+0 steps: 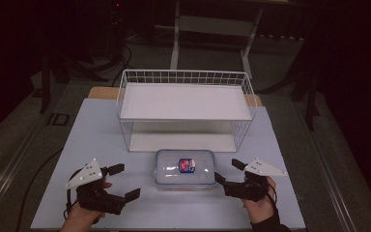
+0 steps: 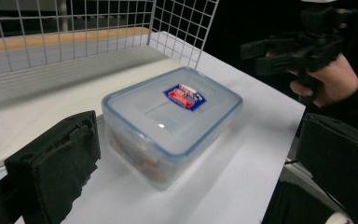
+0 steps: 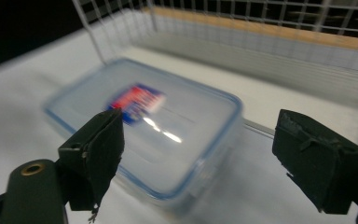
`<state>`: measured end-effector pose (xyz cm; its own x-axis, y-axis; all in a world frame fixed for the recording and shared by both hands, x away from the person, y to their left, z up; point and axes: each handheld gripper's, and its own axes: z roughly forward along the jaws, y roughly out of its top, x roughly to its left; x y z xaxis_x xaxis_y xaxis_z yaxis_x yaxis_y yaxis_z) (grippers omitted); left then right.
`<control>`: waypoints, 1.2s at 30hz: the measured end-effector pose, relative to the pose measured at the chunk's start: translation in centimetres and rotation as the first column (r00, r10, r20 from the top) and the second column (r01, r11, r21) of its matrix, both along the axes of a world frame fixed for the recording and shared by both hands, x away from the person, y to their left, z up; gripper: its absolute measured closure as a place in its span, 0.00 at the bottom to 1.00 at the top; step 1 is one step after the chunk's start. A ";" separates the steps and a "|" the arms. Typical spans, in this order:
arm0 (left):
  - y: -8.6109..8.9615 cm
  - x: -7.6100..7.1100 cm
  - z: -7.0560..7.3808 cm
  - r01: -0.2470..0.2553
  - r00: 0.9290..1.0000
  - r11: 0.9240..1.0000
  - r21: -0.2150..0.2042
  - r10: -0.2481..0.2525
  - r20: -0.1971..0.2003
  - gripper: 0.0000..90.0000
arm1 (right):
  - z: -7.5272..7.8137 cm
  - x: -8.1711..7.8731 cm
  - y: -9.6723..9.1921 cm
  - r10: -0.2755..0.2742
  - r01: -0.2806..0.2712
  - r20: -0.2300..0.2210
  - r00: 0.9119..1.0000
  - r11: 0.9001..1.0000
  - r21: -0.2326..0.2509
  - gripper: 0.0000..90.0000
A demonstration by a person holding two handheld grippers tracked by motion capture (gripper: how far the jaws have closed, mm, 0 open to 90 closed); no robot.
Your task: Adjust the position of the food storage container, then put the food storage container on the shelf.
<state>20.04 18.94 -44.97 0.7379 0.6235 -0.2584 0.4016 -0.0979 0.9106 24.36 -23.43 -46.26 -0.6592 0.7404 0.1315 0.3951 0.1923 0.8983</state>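
Note:
A clear plastic food box [image 1: 185, 168] with a blue-edged lid and a red-and-blue label sits on the white table [image 1: 101, 145], just in front of the wire shelf rack [image 1: 183, 108]. My left gripper [image 1: 124, 181] is open to the left of the box, jaws pointing right, nothing between them. My right gripper [image 1: 228, 171] is open close to the box's right end. From the left gripper view the box [image 2: 172, 123] lies ahead between my jaws, and the other gripper [image 2: 289, 51] is beyond it. In the right gripper view the box [image 3: 144, 126] is blurred and near.
The white wire rack has an upper shelf [image 1: 183, 102] and a lower board [image 1: 181, 141], both bare. Table edges run close on the left and right. The floor around is dark, with a white frame [image 1: 212, 29] standing behind the table.

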 end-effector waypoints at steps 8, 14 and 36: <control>-1.4 2.7 0.3 -0.005 0.998 1.000 0.015 0.006 -0.066 0.00 | 1.2 -0.8 -0.4 0.014 -0.011 0.061 0.998 0.998 -0.056 0.21; -2.8 4.7 -0.7 0.015 0.990 1.000 0.011 -0.014 -0.138 0.00 | 1.4 -0.6 -0.7 0.018 -0.017 0.079 0.997 1.000 -0.025 0.19; -4.4 9.7 -5.7 -0.052 0.857 0.999 0.010 0.049 -0.513 0.13 | -0.3 -0.3 0.1 0.000 0.000 -0.018 1.000 1.000 -0.020 0.11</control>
<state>29.69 14.55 -50.64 0.4676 0.6542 -0.5945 0.8162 -0.0614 0.5745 24.06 -23.37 -46.54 -0.6566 0.7432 0.1282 0.4112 0.2103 0.8870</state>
